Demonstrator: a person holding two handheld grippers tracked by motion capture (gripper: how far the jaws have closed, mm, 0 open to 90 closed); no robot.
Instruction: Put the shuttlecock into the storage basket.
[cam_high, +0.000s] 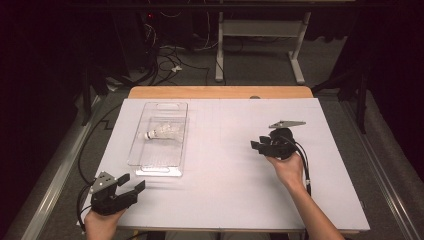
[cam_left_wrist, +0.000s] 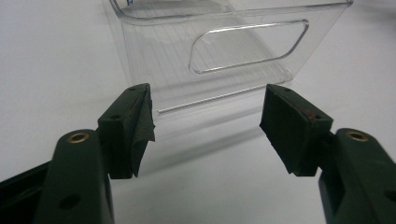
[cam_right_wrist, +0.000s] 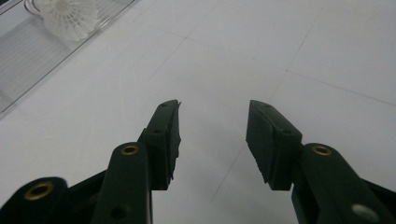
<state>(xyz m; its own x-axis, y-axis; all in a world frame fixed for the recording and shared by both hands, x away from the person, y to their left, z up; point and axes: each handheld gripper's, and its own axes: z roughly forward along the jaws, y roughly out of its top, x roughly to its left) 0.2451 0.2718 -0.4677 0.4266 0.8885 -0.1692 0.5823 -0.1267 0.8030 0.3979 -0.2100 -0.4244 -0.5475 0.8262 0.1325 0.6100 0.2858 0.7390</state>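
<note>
A white shuttlecock (cam_high: 164, 132) lies on its side inside a clear plastic tray (cam_high: 145, 165) on the left half of the white table. My left gripper (cam_high: 131, 182) rests open near the front left corner, pointing at the tray's near end wall with its cut-out handle (cam_left_wrist: 247, 46); nothing sits between its pads. My right gripper (cam_high: 258, 143) is over the right half of the table, open and empty, aimed leftward across the bare surface. From the right gripper view the shuttlecock (cam_right_wrist: 67, 16) and the tray's long side (cam_right_wrist: 28, 60) appear at the upper left.
The white sheet (cam_high: 225, 170) covers a wooden table whose far edge (cam_high: 220, 92) shows. Beyond it stand a white desk frame (cam_high: 260, 35) and tangled cables (cam_high: 165, 60) on the floor. Cables trail from both grippers.
</note>
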